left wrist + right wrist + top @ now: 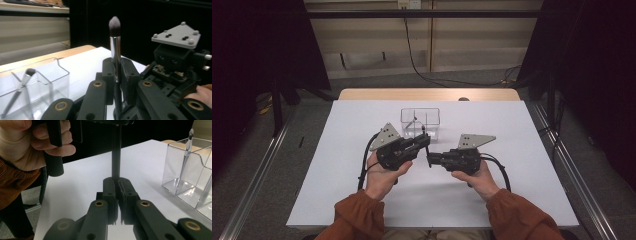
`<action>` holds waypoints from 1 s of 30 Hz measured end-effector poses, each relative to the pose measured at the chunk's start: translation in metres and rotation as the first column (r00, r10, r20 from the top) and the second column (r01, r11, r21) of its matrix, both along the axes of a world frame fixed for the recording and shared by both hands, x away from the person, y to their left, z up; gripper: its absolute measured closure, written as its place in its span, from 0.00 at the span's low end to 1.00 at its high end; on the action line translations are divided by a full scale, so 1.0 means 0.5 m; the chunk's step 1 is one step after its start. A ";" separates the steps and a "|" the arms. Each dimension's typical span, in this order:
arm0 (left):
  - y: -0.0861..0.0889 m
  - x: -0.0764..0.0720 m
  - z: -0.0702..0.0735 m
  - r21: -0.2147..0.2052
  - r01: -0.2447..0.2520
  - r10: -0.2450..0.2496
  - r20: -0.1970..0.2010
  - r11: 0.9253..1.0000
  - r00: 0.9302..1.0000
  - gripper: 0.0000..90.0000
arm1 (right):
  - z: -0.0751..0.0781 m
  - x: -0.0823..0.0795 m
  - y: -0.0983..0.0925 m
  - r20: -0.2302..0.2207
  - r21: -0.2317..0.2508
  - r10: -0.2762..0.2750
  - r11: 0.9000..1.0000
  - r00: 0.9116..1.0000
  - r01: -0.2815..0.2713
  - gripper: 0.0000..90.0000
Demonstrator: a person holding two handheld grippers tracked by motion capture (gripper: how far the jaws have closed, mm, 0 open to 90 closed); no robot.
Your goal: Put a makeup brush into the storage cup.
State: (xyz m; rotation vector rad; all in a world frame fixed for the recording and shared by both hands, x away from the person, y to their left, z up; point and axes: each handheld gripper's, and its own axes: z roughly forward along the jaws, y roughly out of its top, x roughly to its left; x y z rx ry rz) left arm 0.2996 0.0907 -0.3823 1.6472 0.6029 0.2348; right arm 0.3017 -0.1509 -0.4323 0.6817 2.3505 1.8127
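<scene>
My left tongs (116, 75) are clamped on the silver collar of a makeup brush (114, 37) standing bristles-up between the jaws, while my right tongs (117, 187) pinch the same brush's black handle, so both ends are held above the white table (362, 200). Just beyond the tips stands a clear divided box (420, 122) with a second, thinner brush (23, 82) leaning inside one compartment. My other hand (30, 147) looms close at upper left in the right gripper view.

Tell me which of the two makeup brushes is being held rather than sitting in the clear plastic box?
The thicker makeup brush with the shiny silver collar and dark bristles, clamped upright by both tools. The thinner brush leans untouched inside the clear plastic organiser box.
</scene>
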 end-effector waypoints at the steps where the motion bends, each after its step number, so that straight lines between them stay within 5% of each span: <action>1: 0.000 0.000 0.000 -0.002 0.007 -0.007 -0.006 1.000 1.000 0.93 | -0.001 0.000 0.001 0.000 0.001 -0.001 1.000 1.000 0.001 0.94; 22: -0.004 0.002 -0.004 0.008 0.025 -0.025 -0.011 1.000 1.000 0.94 | -0.004 -0.001 0.006 0.002 -0.013 -0.003 1.000 1.000 0.003 0.93; 30: -0.010 0.002 -0.007 0.018 0.034 -0.034 -0.011 0.999 0.999 0.94 | 0.000 -0.004 0.007 0.009 -0.014 -0.017 1.000 1.000 0.017 0.71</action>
